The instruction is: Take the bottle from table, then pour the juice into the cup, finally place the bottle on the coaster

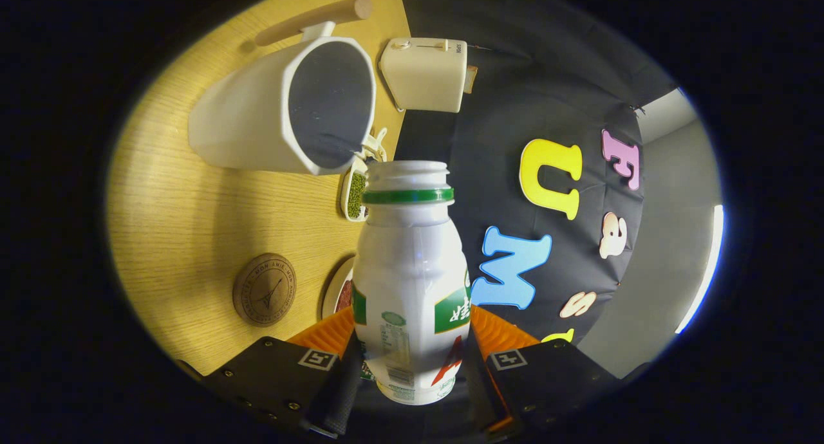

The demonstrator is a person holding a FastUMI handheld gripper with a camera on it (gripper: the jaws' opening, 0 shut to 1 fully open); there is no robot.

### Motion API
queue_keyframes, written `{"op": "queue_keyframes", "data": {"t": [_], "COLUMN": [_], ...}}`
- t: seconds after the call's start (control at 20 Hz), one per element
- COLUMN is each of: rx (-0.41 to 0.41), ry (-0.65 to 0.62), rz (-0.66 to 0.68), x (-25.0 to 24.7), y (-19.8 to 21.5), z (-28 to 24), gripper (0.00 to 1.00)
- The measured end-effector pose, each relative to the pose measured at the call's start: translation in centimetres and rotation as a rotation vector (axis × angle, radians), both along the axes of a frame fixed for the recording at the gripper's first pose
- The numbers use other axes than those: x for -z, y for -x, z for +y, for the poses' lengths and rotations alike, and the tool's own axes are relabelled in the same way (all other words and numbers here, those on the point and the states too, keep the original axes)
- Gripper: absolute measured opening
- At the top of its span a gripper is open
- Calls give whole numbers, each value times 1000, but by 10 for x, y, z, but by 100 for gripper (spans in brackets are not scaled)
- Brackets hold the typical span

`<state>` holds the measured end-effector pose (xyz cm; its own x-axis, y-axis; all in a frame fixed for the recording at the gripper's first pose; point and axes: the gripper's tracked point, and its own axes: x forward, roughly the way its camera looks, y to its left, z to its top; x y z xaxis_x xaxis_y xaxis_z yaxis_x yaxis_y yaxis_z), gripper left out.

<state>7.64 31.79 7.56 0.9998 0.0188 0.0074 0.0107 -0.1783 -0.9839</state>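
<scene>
My gripper (412, 351) is shut on a white plastic bottle (411, 264) with a green neck ring and a green label; both fingers press its sides. The whole view is rolled about a quarter turn, so the bottle is tipped over on its side above the table. Its cap is off and its open mouth (408, 168) points at the rim of a large white cup (283, 109) with a dark inside and a wooden handle. No stream of juice is visible. A round brown cork coaster (264, 289) lies bare on the wooden table (180, 219), beside my fingers.
A cream toaster (425, 74) stands beyond the cup against the black cloth wall. A small white dish of green beans (355, 193) sits between the cup and the bottle's neck. A white plate (338, 293) with something red peeks out behind the bottle.
</scene>
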Motion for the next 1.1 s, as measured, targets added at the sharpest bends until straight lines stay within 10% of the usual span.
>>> {"op": "queue_keyframes", "data": {"t": [1.1], "rx": [-7], "ry": [72], "rz": [-44], "x": [-16], "y": [1], "z": [2], "gripper": [71]}}
